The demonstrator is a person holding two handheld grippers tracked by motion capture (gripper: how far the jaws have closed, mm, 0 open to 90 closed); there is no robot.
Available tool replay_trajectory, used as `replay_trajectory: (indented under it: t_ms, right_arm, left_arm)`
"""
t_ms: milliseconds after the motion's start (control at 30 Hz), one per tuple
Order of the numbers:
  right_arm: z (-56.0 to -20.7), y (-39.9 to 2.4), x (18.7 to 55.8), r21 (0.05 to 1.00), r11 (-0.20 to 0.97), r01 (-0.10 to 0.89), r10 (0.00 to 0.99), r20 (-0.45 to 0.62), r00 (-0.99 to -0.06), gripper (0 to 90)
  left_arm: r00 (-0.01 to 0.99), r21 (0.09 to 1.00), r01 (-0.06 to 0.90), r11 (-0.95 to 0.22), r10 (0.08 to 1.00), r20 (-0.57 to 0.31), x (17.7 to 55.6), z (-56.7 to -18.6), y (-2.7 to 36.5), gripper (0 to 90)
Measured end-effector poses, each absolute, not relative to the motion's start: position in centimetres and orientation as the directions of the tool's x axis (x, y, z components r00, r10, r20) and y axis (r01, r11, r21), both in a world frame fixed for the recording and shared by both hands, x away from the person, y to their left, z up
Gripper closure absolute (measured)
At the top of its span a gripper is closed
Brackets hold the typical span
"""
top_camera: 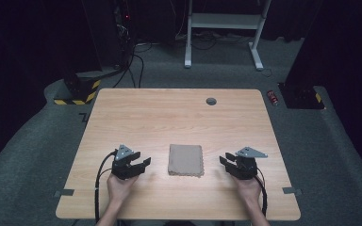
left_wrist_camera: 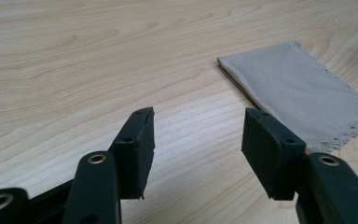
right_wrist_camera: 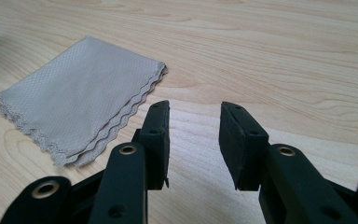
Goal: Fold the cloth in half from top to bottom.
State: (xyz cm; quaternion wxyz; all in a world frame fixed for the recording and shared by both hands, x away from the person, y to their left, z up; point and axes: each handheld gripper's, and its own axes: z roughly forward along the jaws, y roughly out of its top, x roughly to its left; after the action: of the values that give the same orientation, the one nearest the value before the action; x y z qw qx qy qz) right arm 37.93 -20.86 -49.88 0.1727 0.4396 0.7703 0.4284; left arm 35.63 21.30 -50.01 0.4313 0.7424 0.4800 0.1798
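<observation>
we see a folded beige cloth [top_camera: 185, 160] lying flat on the wooden table [top_camera: 169, 113], near its front half and about midway between the two hands. the left gripper [top_camera: 143, 163] sits just to the cloth's left, apart from it, with its jaws pointing toward the cloth; in the left gripper view the jaws stand wide apart with only bare wood between them, and the cloth [left_wrist_camera: 298, 93] lies ahead and to the right, its folded edge toward us and a scalloped hem along the far side. the right gripper [top_camera: 225, 159] sits on the cloth's other side, also clear of it, jaws aimed inward. in the right gripper view its jaws are parted (less widely than the left pair) and hold nothing; the cloth [right_wrist_camera: 79, 102] lies ahead and to the left, showing stacked wavy edges where the layers meet. neither gripper touches the cloth. a small dark round grommet [top_camera: 211, 101] sits in the table near its far edge, well apart from everything else.
</observation>
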Motion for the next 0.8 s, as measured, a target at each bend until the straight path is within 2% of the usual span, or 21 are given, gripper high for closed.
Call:
replay_trajectory:
  t_ms: [800]
  right_arm:
    - [-50.2,-23.5,35.8,0.822,0.207,0.531,0.847,0.122,-0.518,63.0]
  left_arm:
    - [0.434,0.814,0.563,-0.142,0.889,-0.145,34.0,-50.4,23.2,43.4]
